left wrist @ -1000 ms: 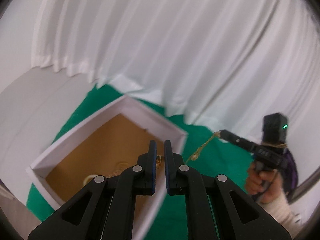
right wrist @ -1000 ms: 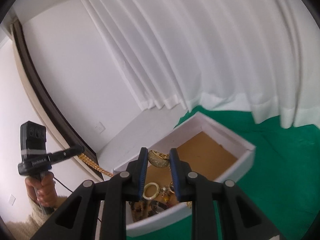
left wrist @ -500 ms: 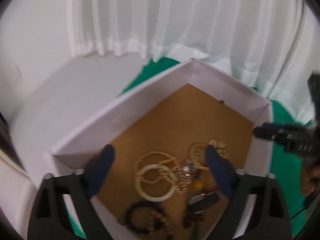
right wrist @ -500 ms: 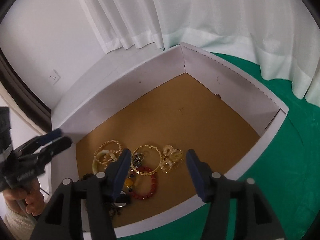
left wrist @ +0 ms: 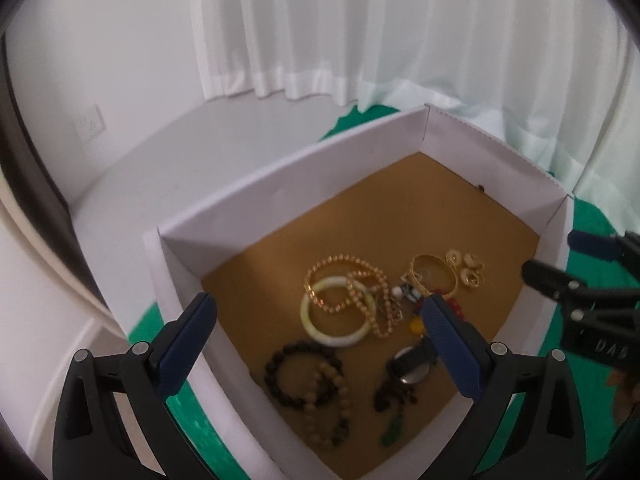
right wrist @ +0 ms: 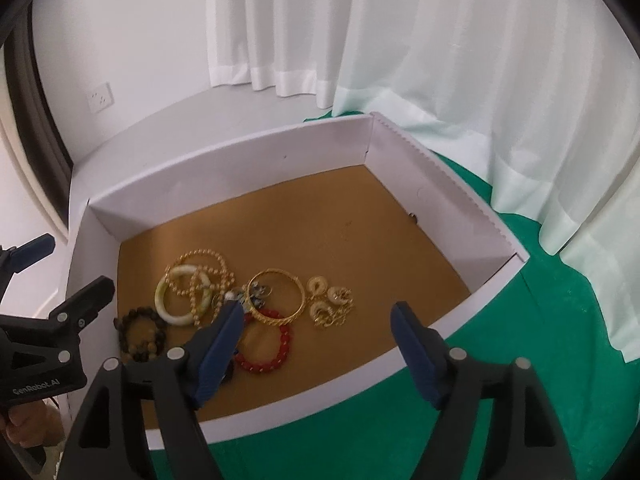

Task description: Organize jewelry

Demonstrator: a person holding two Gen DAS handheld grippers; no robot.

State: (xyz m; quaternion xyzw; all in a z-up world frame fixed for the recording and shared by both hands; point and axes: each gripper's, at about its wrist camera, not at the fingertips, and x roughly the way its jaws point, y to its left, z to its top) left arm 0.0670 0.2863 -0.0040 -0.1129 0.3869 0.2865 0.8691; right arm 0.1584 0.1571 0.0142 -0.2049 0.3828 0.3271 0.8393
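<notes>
A white box [left wrist: 280, 184] with a brown floor holds a heap of jewelry: a pale jade bangle [left wrist: 336, 334], a gold bead chain [left wrist: 340, 270], a gold bangle [right wrist: 276, 298], gold earrings [right wrist: 330, 300], a red bead bracelet [right wrist: 266, 360], dark bead bracelets [left wrist: 306, 376]. The box also shows in the right wrist view [right wrist: 240, 164]. My left gripper [left wrist: 320, 344] is open and empty above the box's near corner. My right gripper [right wrist: 318, 340] is open and empty above the box's front wall. Each gripper shows in the other's view, left [right wrist: 66, 280] and right [left wrist: 568, 264].
The box stands on a green cloth [right wrist: 480, 380]. White curtains [right wrist: 440, 60] hang behind and to the right. A white wall with a socket [right wrist: 100, 98] is at the left, with a dark frame [right wrist: 36, 80] beside it.
Both grippers were shut, the left on a gold chain, the right on a gold piece. They have opened wide over the box and the pieces now lie among the jewelry inside.
</notes>
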